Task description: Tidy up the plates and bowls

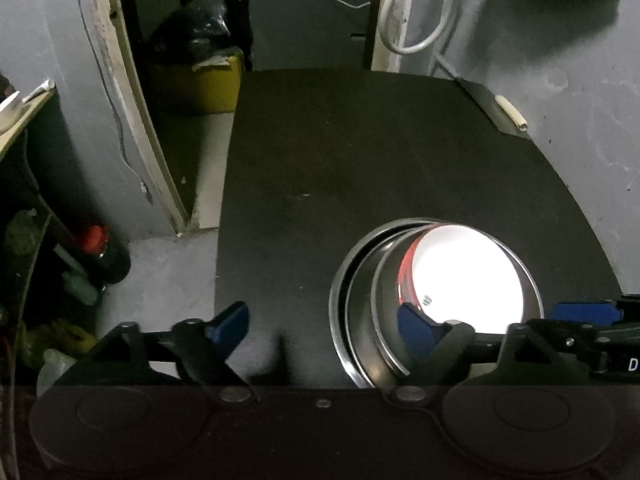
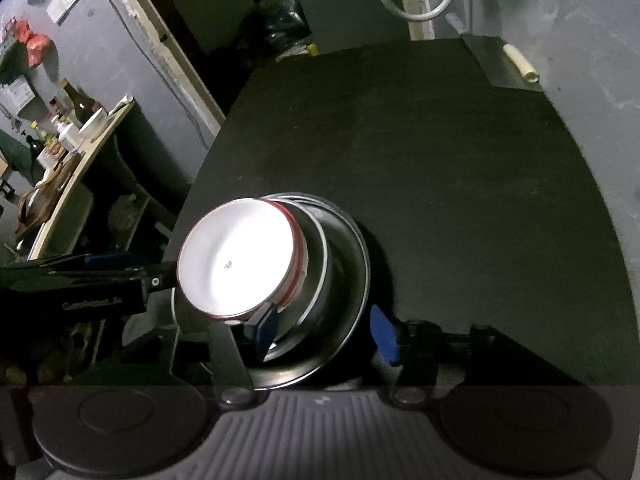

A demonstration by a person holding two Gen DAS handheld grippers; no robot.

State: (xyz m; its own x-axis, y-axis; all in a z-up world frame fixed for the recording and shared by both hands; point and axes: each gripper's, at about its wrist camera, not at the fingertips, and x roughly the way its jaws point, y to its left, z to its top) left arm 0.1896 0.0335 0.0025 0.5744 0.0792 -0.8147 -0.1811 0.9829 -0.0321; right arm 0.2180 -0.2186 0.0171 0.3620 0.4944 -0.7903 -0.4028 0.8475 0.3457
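Note:
A stack of steel plates and bowls sits on the dark table. On top lies a white bowl with a red band, tilted in the stack. My left gripper is open; its right finger is at the stack's near edge, its left finger over bare table. My right gripper is open, its blue-padded fingers astride the near rim of the stack, below the white bowl. The left gripper shows in the right wrist view, next to the white bowl.
A grey wall with a white hose borders the table's far right. A pale roll lies at the far right corner. A doorway with a yellow bin lies far left. A cluttered shelf stands left.

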